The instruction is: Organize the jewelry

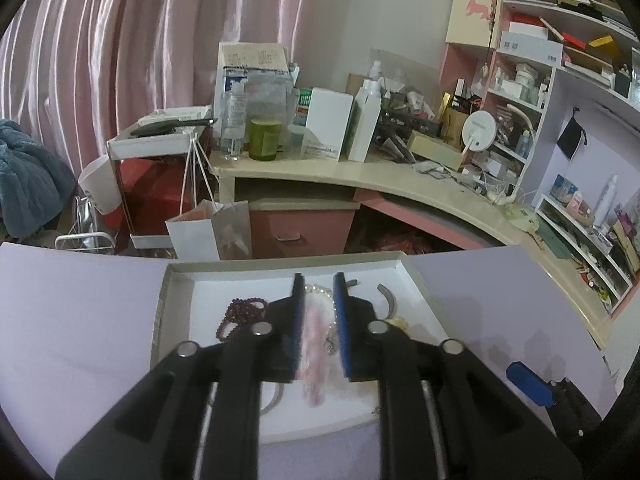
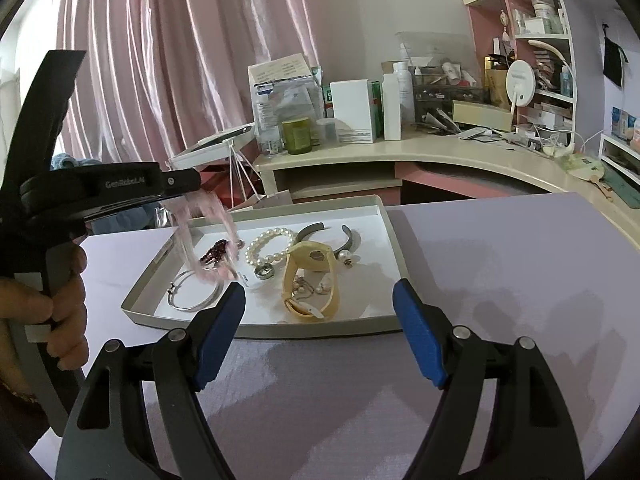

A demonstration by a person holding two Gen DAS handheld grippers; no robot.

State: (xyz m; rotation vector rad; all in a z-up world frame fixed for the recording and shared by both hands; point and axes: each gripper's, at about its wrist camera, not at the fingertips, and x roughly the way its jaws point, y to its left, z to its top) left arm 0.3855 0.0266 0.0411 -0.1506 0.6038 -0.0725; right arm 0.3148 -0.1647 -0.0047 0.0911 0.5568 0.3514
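Observation:
A shallow white tray (image 2: 394, 240) on the lavender table holds jewelry: a pearl bracelet (image 2: 269, 249), a dark red bead bracelet (image 2: 216, 251), a silver bangle (image 2: 195, 293), a cream watch (image 2: 310, 280) and a grey cuff (image 2: 349, 238). My left gripper (image 1: 319, 308) is shut on a pink bead necklace (image 1: 314, 350) and holds it above the tray's left side; the blurred strand also shows hanging in the right wrist view (image 2: 208, 236). My right gripper (image 2: 320, 334) is open and empty, just in front of the tray's near edge.
A cluttered beige desk (image 2: 440, 152) with bottles and boxes stands behind the table, with pink shelves (image 1: 520, 92) at the right. Pink curtains (image 1: 160, 40) hang at the back. A white paper bag (image 1: 210, 232) sits beyond the table's far edge.

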